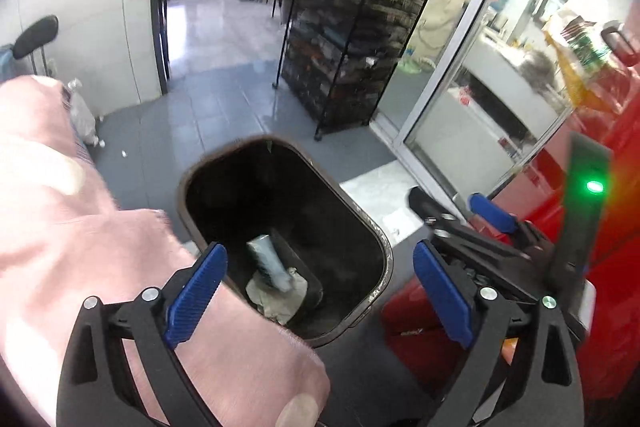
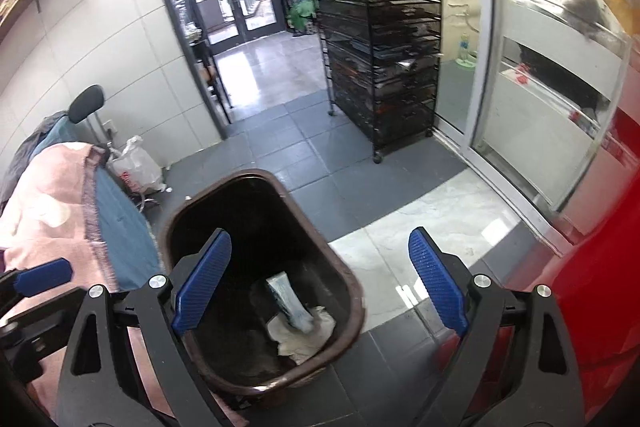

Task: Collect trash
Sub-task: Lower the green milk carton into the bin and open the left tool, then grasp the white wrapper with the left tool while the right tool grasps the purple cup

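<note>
Tube (image 2: 289,303) in bin (image 2: 352,291) (atop paper)

Glossy tile floor (image 2: 304,147), crumpled paper (image 2: 304,335)

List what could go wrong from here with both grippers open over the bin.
1. The left gripper hangs close beside the pink blanket; an open finger could snag it when pulling away.
2. The right gripper sits near the left one, so they might bump.
3. The tube and crumpled paper lie in the bin, beside a red surface; a knock could tip it.
</note>
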